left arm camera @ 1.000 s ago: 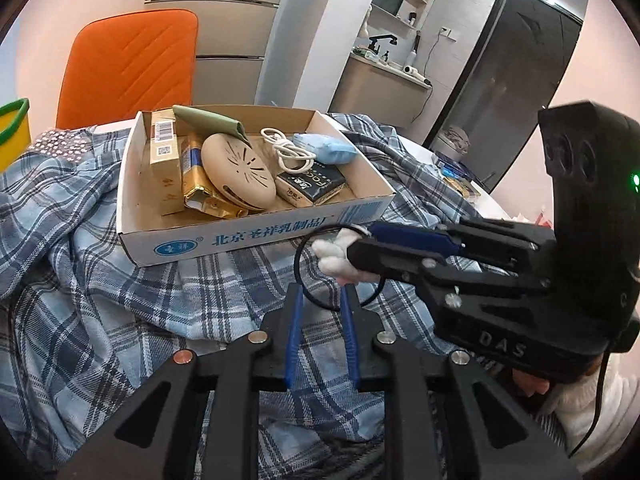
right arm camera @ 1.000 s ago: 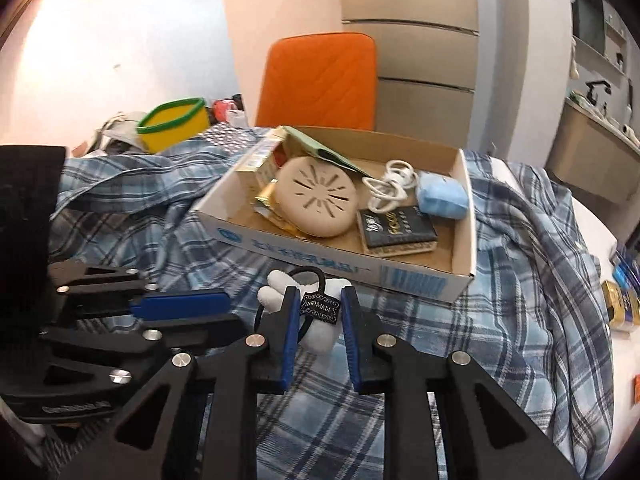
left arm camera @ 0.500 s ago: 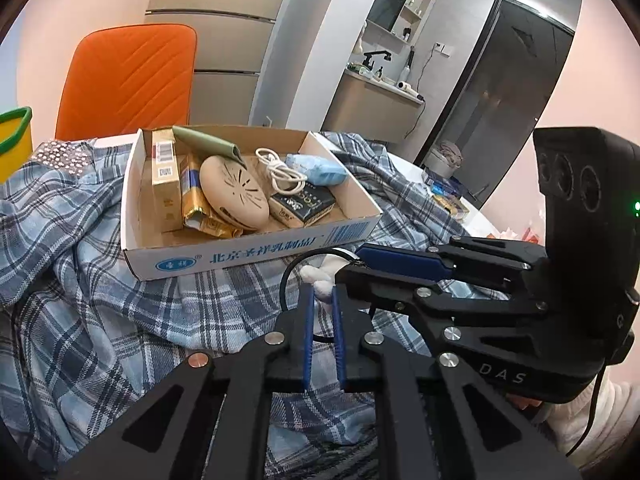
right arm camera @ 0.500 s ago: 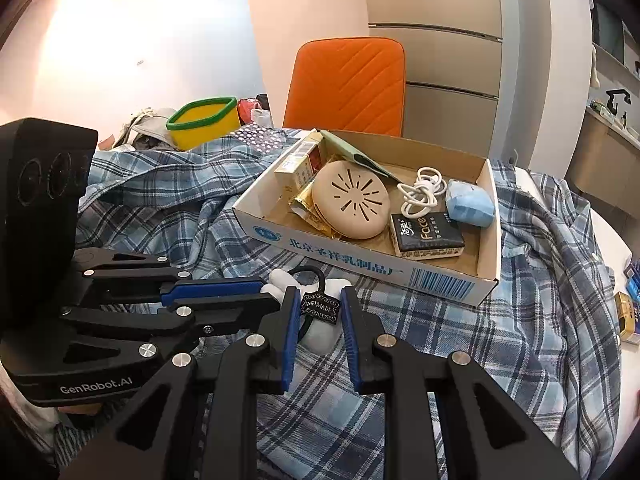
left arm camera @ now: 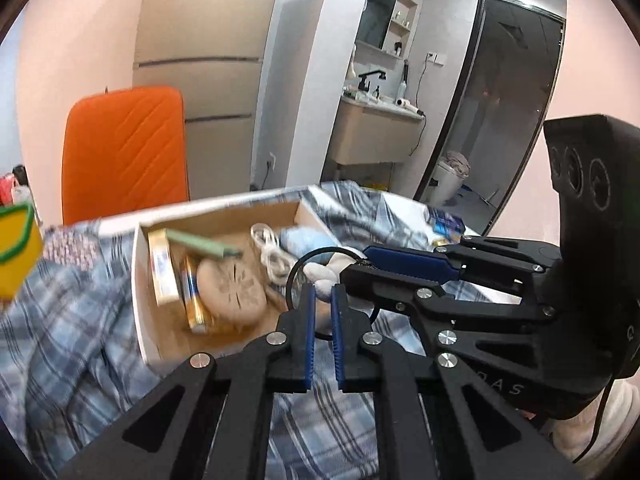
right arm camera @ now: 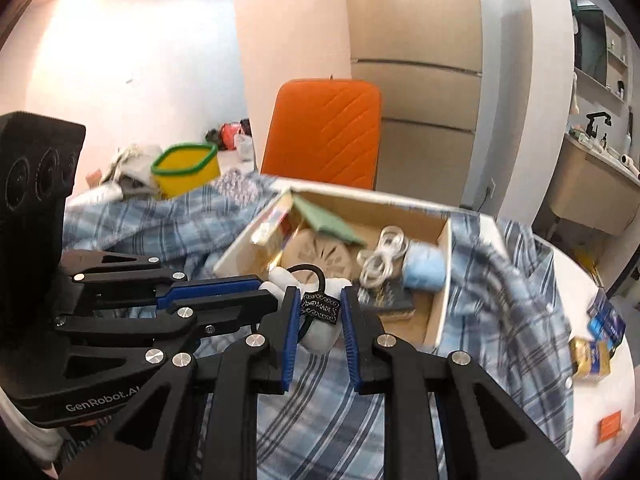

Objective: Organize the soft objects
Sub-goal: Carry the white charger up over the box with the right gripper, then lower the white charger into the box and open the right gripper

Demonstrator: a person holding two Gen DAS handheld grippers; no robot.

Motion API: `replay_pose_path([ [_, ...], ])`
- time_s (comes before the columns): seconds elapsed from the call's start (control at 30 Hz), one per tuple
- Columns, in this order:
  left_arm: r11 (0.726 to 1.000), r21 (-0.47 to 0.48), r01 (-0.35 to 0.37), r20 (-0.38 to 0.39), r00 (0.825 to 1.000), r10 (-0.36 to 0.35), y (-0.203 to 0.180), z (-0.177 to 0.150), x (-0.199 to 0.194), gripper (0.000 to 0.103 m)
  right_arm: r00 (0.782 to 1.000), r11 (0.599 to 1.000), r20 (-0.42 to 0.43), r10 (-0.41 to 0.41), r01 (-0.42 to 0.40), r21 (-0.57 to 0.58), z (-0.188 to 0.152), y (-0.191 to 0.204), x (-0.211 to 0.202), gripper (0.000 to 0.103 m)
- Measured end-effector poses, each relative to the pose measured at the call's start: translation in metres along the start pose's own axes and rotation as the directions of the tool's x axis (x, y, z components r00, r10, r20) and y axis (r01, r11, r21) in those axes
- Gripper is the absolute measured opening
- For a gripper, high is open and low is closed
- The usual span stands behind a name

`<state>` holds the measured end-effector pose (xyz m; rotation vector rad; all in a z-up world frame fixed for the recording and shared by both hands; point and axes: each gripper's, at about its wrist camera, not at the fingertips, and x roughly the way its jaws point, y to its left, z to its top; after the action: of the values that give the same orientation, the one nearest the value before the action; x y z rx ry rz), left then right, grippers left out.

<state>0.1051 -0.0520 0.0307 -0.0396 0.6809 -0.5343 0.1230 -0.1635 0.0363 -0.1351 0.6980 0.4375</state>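
Right tongs (right arm camera: 320, 312) grip your white plush toy (right arm camera: 318, 332); left tongs (left arm camera: 322, 300) pinch its black loop (left arm camera: 294, 276). Cardboard box (right arm camera: 438, 280) placement pending.

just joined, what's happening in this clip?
A person is working two hand-held grippers over a plaid cloth. The right hand-held gripper is shut on a small white plush charm with a black loop. The left hand-held gripper is shut on that black loop. Both hold it just in front of an open cardboard box of odds and ends.
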Motion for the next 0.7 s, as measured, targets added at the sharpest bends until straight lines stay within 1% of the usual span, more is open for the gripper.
replay_pose_path([
  [0.13,1.000,0.008,-0.013,0.029,0.999,0.013,0.001,0.022,0.001,0.007,0.999,1.000,0.034,-0.007,0.007,0.005,0.019,-0.009,-0.005,0.022],
  [0.23,0.999,0.013,-0.032,0.033,0.999,0.031,0.004,0.032,0.005,0.007,0.999,0.999,0.032,0.010,-0.011,0.037,0.033,-0.021,0.000,0.022],
  [0.43,0.998,-0.004,-0.070,0.013,0.997,0.071,0.017,0.043,0.024,0.005,1.000,0.999,0.024,-0.005,0.004,0.042,0.048,-0.028,0.021,0.022],
  [0.6,0.995,-0.032,-0.098,-0.013,0.995,0.097,0.035,0.044,0.040,0.004,1.000,0.998,-0.009,0.018,-0.017,0.056,0.056,-0.032,0.051,0.022],
  [0.7,0.994,-0.057,-0.096,-0.042,0.995,0.094,0.046,0.041,0.051,0.004,0.999,0.997,-0.032,0.029,-0.026,0.067,0.054,-0.035,0.069,0.022],
])
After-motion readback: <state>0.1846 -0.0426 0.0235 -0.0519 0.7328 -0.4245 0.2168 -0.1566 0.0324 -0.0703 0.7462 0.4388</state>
